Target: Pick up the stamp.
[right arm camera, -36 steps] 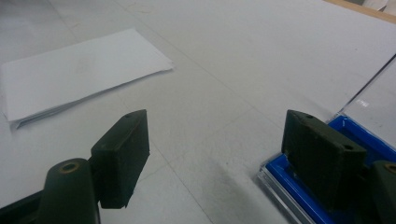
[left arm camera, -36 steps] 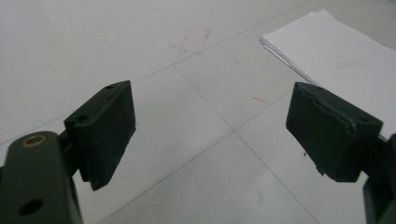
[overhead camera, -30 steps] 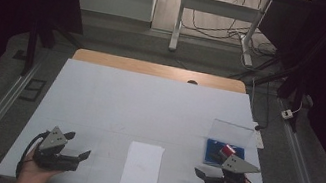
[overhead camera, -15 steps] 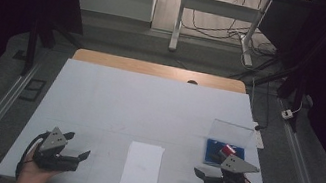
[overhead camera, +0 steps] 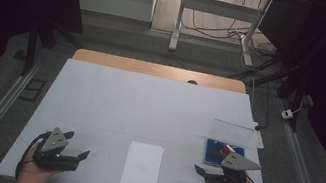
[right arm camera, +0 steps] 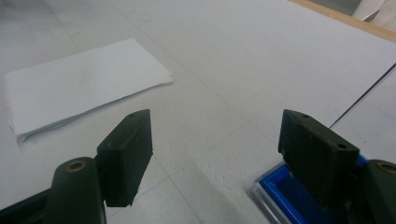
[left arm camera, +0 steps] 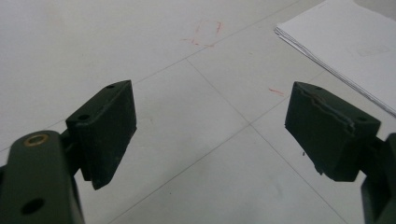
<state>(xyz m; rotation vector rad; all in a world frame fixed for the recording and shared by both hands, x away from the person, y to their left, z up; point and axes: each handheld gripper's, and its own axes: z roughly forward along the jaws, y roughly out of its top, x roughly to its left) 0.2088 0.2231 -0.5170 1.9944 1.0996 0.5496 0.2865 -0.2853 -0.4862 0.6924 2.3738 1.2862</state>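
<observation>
From the high view I see my left claw and right claw both gaping empty beside the paper stack, while the right gripper view shows the blue tray under one jaw.

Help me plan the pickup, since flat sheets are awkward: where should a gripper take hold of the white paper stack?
Probably at a corner or short edge of the white paper stack, coming in low along the table. It lies flat, so only its thin edges offer a pinch. The left gripper and the right gripper are both open, one on each side, and either could slide in.
</observation>
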